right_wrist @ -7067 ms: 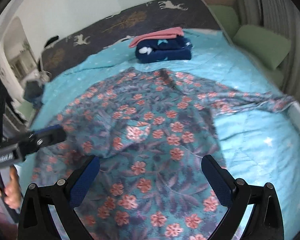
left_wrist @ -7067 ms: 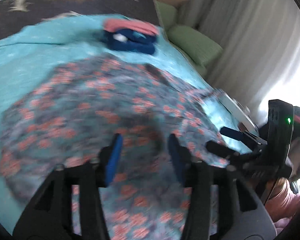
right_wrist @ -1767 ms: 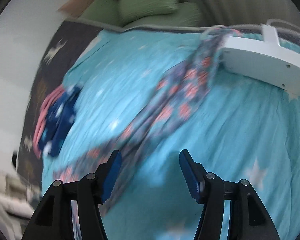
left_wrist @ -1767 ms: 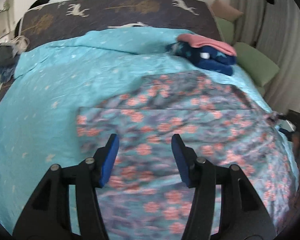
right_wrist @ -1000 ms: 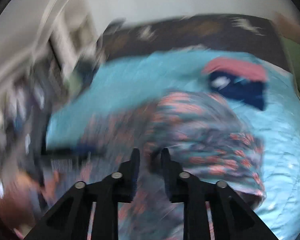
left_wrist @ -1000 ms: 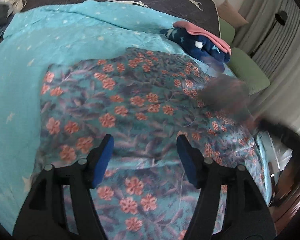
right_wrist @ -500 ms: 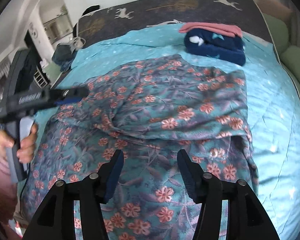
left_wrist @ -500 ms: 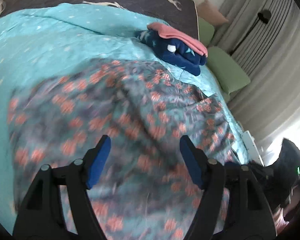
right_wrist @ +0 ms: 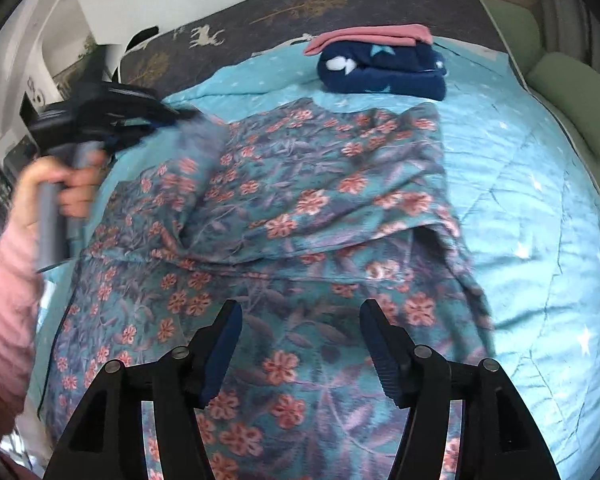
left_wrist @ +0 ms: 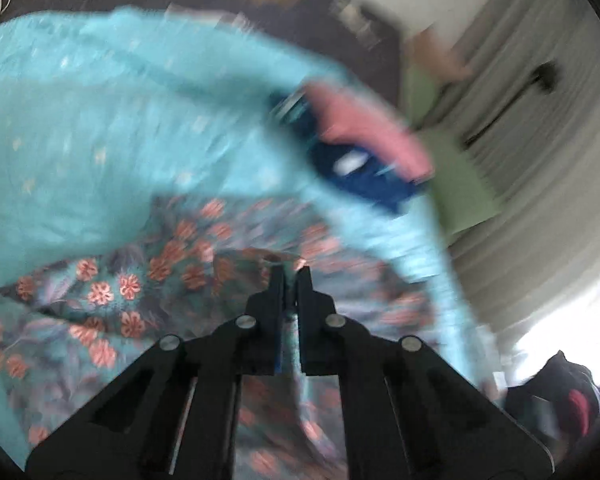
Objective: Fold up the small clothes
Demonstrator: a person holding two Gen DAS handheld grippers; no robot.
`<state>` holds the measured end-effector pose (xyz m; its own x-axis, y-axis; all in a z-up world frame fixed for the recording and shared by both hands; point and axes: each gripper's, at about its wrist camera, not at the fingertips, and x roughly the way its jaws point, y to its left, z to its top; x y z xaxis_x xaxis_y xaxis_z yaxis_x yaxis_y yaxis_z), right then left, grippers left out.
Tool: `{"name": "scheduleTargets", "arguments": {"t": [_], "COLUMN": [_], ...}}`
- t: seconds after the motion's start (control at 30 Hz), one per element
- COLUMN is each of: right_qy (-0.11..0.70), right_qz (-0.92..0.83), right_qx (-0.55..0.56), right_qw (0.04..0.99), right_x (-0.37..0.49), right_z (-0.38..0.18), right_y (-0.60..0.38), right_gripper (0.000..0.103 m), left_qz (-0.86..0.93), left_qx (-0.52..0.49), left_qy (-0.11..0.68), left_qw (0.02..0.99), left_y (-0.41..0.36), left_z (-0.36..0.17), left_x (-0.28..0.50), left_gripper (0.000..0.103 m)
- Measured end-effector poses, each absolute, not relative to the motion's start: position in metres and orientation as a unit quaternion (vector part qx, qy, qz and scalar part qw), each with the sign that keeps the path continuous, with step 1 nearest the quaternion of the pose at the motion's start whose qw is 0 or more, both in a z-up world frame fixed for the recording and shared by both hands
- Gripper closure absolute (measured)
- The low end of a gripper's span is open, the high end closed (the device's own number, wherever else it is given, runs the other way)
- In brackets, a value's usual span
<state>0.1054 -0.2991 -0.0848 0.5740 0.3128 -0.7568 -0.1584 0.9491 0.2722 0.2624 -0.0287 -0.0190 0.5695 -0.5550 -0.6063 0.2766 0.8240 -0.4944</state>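
- Two grippers work one teal, coral-flowered cotton garment [right_wrist: 324,216], spread partly folded on the turquoise star-print quilt [right_wrist: 540,200].
- Left gripper [left_wrist: 291,276] has just snapped closed, pinching a lifted edge of that garment.
- Right gripper [right_wrist: 300,336], its jaws just widened, hovers empty above the garment's near half.
- Beyond both lies a folded navy-and-pink clothes stack [right_wrist: 380,60].

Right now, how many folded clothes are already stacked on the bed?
2: a navy star-print piece near the headboard, and a pink piece lying on top of it. More could be hidden inside the stack.
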Motion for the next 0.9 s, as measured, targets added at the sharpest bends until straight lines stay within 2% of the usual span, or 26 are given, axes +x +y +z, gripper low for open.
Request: {"name": "scheduleTargets", "arguments": {"t": [0.1, 0.2, 0.27, 0.3, 0.33, 0.4, 0.47, 0.5, 0.53, 0.6, 0.7, 0.83, 0.87, 0.9], "right_qy": [0.439, 0.432, 0.430, 0.430, 0.431, 0.432, 0.429, 0.428, 0.427, 0.426, 0.425, 0.427, 0.428, 0.427], "right_qz": [0.130, 0.136, 0.137, 0.135, 0.132, 0.125, 0.117, 0.115, 0.110, 0.099, 0.090, 0.079, 0.073, 0.066], "right_qx": [0.093, 0.096, 0.096, 0.095, 0.095, 0.097, 0.101, 0.101, 0.099, 0.092, 0.093, 0.095, 0.092, 0.088], "right_qw": [0.884, 0.886, 0.887, 0.887, 0.888, 0.888, 0.890, 0.891, 0.892, 0.895, 0.896, 0.896, 0.896, 0.897], "right_x": [0.103, 0.098, 0.096, 0.096, 0.096, 0.098, 0.097, 0.096, 0.096, 0.095, 0.096, 0.098, 0.100, 0.101], "right_z": [-0.085, -0.082, -0.082, -0.082, -0.082, -0.082, -0.080, -0.079, -0.079, -0.078, -0.078, -0.081, -0.081, -0.082], "right_y": [-0.304, -0.306, -0.308, -0.308, -0.310, -0.313, -0.318, -0.319, -0.320, -0.322, -0.325, -0.328, -0.329, -0.329], "right_gripper": [0.040, 0.040, 0.040, 0.040, 0.040, 0.040, 0.040, 0.040, 0.039, 0.039, 0.039, 0.039, 0.039, 0.039], "left_qz": [-0.230, -0.178, -0.154, -0.147, -0.133, -0.102, -0.091, -0.089, -0.091, -0.100, -0.102, -0.105, -0.106, -0.106], "left_qx": [-0.176, -0.179, -0.177, -0.180, -0.190, -0.209, -0.232, -0.241, -0.246, -0.244, -0.204, -0.146, -0.133, -0.114], "left_qy": [0.347, 0.349, 0.388, 0.409, 0.433, 0.461, 0.463, 0.456, 0.449, 0.437, 0.441, 0.481, 0.486, 0.479], "left_qw": [0.892, 0.902, 0.891, 0.882, 0.871, 0.856, 0.851, 0.852, 0.854, 0.860, 0.868, 0.858, 0.857, 0.864], "left_y": [0.008, 0.048, 0.067, 0.074, 0.084, 0.099, 0.112, 0.116, 0.119, 0.115, 0.100, 0.076, 0.070, 0.065], "left_z": [0.012, -0.001, -0.029, -0.044, -0.063, -0.087, -0.095, -0.093, -0.090, -0.083, -0.081, -0.104, -0.108, -0.106], "left_x": [0.200, 0.151, 0.135, 0.130, 0.125, 0.118, 0.114, 0.115, 0.118, 0.124, 0.141, 0.174, 0.178, 0.179], "left_gripper": [0.096, 0.096, 0.088, 0.078, 0.074, 0.074, 0.073, 0.068, 0.059, 0.051, 0.049, 0.049, 0.053, 0.069]}}
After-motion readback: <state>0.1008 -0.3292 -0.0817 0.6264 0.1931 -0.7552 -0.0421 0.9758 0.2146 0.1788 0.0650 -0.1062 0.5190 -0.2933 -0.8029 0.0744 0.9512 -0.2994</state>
